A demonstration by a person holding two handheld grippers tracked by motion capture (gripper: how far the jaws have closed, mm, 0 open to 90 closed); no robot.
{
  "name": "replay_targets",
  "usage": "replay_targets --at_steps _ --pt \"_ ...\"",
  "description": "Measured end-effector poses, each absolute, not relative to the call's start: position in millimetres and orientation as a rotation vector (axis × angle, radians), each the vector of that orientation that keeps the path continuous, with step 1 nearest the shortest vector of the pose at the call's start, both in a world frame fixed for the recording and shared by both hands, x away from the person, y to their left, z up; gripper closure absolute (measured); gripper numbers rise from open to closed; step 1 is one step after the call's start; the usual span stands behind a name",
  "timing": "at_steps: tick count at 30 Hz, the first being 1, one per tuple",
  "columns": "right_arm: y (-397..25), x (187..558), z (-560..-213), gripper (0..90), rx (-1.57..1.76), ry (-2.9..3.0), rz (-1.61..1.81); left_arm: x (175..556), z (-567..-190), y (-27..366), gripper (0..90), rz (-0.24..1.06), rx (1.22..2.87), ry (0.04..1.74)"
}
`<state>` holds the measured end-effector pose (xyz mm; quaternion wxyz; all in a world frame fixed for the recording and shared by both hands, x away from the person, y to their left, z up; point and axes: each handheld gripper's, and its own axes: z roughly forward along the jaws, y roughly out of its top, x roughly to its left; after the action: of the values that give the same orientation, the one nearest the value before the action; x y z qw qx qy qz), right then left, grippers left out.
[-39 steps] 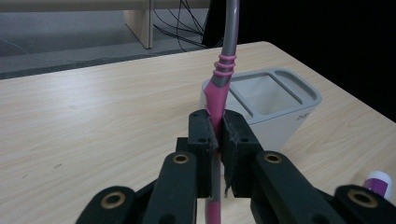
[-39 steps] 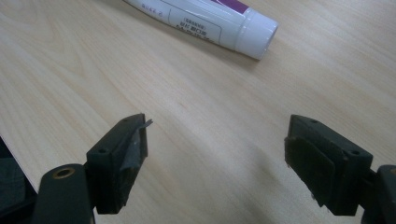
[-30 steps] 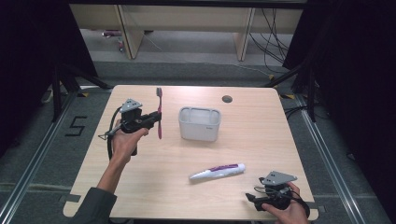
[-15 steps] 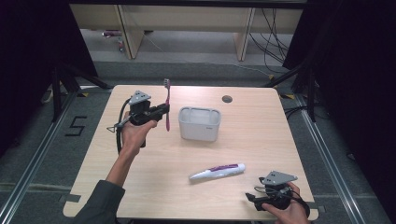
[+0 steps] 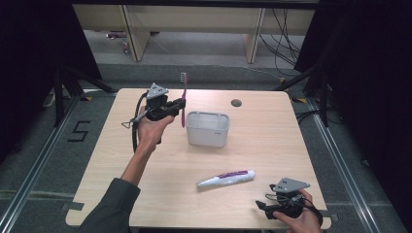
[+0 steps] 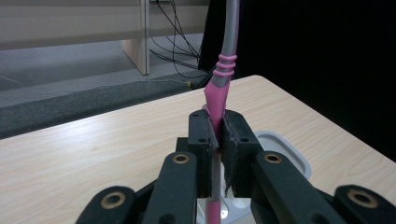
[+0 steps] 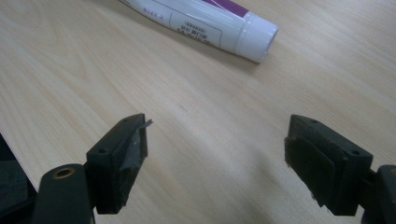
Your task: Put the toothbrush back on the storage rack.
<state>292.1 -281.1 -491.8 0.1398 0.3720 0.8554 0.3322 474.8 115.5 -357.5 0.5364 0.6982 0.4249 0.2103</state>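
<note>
A pink and grey toothbrush [image 5: 183, 99] stands upright in the air, bristles up, just left of a white rectangular holder [image 5: 208, 129] at the table's middle. My left gripper [image 5: 179, 106] is shut on its pink handle [image 6: 215, 100], with the holder's rim [image 6: 285, 149] just beyond and below the jaws. A white toothpaste tube with a purple label [image 5: 226, 178] lies flat at the front middle. My right gripper [image 5: 262, 208] rests open near the front right edge, and the tube's cap end [image 7: 256, 37] lies on the wood a little beyond its spread jaws [image 7: 215, 154].
A small dark round grommet [image 5: 236, 103] sits in the tabletop [image 5: 272, 141] behind the holder. Wooden shelving and cables stand beyond the table's far edge. Black curtains hang at both sides.
My left gripper has carried the toothbrush up and to the right, from the table's left part to just beside the holder. The right gripper has stayed put.
</note>
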Motion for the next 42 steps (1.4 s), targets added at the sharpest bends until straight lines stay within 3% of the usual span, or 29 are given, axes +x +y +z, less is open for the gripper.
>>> replay_targets --at_steps 42 --pt "-280 291 -492 21.9 1.055 2.485 0.969 513 -382 81 82.1 0.533 1.659 1.066"
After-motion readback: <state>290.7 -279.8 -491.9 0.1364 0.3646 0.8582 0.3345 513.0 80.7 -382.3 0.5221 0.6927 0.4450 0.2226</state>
